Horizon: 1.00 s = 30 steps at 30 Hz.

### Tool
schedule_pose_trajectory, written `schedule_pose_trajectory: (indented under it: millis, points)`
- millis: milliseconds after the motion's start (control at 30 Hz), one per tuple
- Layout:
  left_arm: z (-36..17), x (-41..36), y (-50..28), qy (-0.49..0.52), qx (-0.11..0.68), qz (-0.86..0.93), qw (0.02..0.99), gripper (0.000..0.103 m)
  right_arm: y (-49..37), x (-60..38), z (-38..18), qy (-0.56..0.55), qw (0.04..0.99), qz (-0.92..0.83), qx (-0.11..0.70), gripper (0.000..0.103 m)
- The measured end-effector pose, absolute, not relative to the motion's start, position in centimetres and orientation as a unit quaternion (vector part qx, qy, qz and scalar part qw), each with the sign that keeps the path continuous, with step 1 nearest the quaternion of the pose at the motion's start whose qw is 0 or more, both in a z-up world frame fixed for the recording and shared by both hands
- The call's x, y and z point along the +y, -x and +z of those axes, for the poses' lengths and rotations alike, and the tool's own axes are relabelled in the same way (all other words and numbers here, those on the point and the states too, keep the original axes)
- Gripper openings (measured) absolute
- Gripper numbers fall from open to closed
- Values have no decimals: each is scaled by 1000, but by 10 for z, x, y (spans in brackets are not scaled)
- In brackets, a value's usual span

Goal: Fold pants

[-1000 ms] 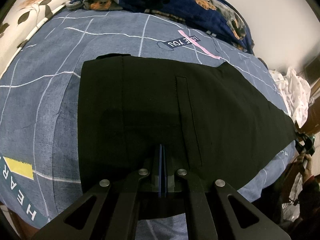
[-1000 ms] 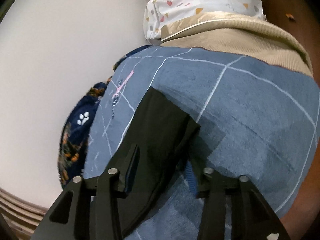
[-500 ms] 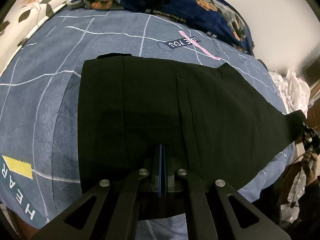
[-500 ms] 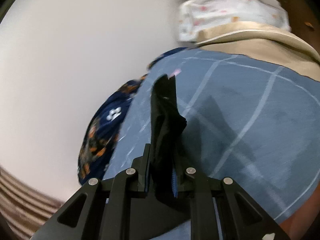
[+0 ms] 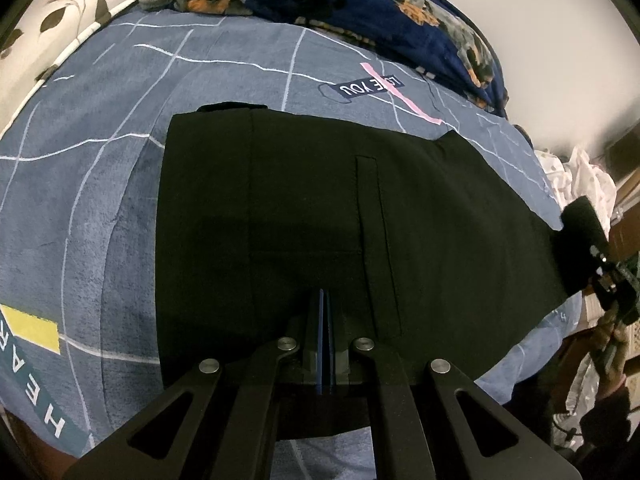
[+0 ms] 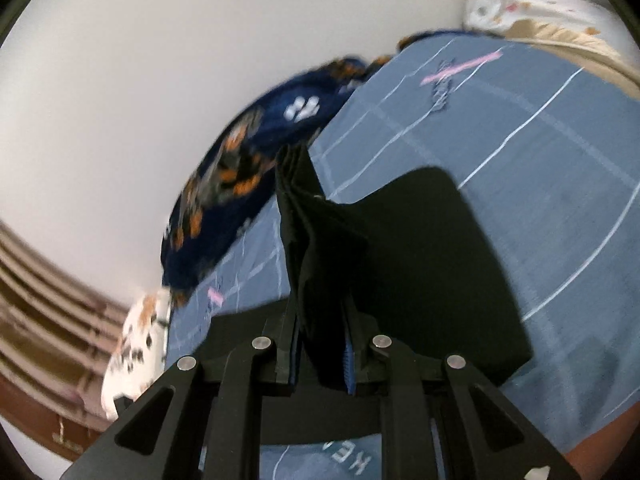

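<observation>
Spreading across a blue grid-print bedspread point(image 5: 100, 184) with bare cloth all round, black pants point(image 5: 320, 216) lie flat, waist leftward. Only the right wrist view shows the raised, bunched hem clamped in the right gripper point(image 6: 322, 354). Left gripper point(image 5: 325, 340), jaws together, pins the near edge beside a dog-print blanket point(image 5: 360, 4).
</observation>
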<state>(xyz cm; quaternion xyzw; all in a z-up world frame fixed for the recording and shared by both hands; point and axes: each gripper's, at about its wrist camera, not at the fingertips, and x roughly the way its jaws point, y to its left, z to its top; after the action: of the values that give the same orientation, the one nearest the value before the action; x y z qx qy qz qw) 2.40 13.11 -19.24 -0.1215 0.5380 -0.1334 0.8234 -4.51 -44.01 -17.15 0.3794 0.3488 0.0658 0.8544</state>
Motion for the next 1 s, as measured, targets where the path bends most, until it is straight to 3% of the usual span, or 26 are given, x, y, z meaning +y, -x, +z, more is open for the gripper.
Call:
schedule_pose_trajectory:
  millis: [433, 1000]
  points:
    - [-193, 134, -24, 134, 537, -136, 822, 2, 32, -353, -197, -251, 863, 95, 428, 17]
    - [-194, 136, -24, 141, 535, -137, 822, 2, 24, -316, -201, -187, 867, 101, 451, 19]
